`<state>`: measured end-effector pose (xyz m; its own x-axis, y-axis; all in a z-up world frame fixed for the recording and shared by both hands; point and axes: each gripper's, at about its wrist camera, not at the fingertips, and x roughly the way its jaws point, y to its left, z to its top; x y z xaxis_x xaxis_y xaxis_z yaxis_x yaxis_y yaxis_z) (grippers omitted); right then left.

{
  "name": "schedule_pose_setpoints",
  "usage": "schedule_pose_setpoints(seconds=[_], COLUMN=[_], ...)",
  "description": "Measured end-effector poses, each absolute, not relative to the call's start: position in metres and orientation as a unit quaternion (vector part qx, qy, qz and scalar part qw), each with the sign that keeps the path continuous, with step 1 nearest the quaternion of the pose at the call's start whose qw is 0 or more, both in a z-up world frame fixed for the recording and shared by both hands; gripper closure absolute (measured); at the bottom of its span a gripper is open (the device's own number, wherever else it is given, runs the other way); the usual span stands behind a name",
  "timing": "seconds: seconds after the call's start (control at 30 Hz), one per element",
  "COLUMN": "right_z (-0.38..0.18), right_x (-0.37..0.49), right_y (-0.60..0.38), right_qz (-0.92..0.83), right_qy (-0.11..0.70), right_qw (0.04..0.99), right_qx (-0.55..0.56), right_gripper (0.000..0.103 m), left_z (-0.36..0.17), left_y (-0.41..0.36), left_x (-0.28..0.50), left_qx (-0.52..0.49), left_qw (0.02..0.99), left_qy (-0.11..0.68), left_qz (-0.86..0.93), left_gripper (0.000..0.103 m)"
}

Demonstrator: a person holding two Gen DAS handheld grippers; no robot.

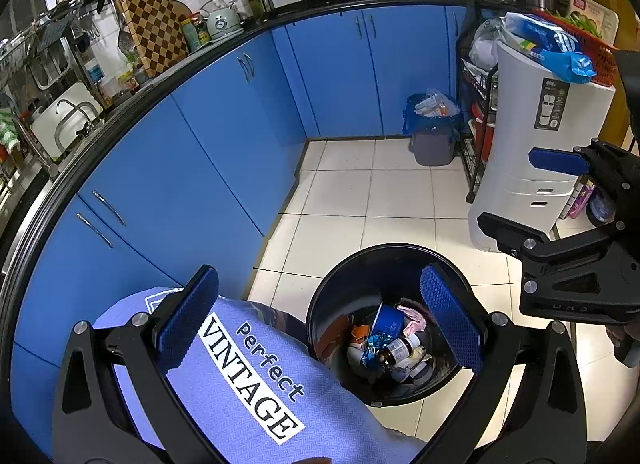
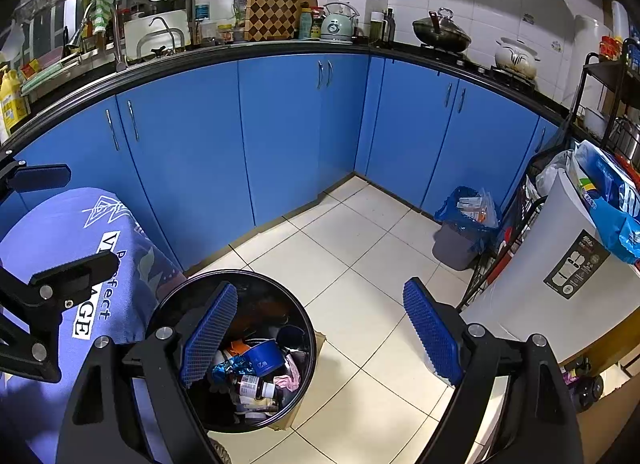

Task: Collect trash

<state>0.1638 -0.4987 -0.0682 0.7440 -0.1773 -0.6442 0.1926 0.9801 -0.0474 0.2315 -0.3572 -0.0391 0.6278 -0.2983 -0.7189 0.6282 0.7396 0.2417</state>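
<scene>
A round black bin (image 1: 400, 250) (image 2: 240, 275) stands on the tiled floor. Inside lie a blue cup (image 1: 386, 320) (image 2: 266, 356), a brown bottle (image 1: 400, 348) (image 2: 256, 384), blue foil and a pink wrapper (image 1: 416, 318). My left gripper (image 1: 320, 324) (image 2: 56, 223) is wide open above the bin and a lavender cloth printed "perfect VINTAGE" (image 1: 248, 376) (image 2: 60, 223); its pads press on nothing. My right gripper (image 2: 320, 334) (image 1: 532, 195) is also open and empty, its left finger over the bin's rim.
Blue cabinets (image 2: 280, 135) line the left and back walls. A grey bin with a blue liner (image 1: 434, 135) (image 2: 464, 232) sits in the corner. A tall white container (image 1: 536, 167) (image 2: 540, 296) and a black wire rack (image 1: 476, 131) stand at the right.
</scene>
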Motion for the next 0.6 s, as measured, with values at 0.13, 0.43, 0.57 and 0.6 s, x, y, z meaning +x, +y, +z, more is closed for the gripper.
schedule_pose_setpoints(seconds=[0.13,0.43,0.57,0.6], right_z=[-0.0683,-0.0642,-0.0641,-0.0642], right_x=[0.1636,0.1662,0.1663,0.1662], right_y=[-0.4987,-0.4961,-0.4959,-0.4959], right_qz=[-0.099,-0.098,-0.098,-0.098], right_qy=[0.344,0.343,0.342,0.343], right_qw=[0.934,0.934,0.934,0.934], right_qx=[0.011,0.009,0.009,0.009], right_gripper=[0.020,0.020,0.020,0.020], left_z=[-0.0396,-0.0399,-0.0396,-0.0396], left_y=[-0.3565,-0.3553,-0.3551,-0.3552], left_x=[0.2320,0.2318,0.2312,0.2310], left_qx=[0.243,0.244,0.244,0.244], left_qw=[0.869,0.869,0.869,0.869], left_qy=[0.340,0.339,0.337,0.336], left_qz=[-0.266,-0.266,-0.267,-0.267], left_gripper=[0.004,0.004,0.004,0.004])
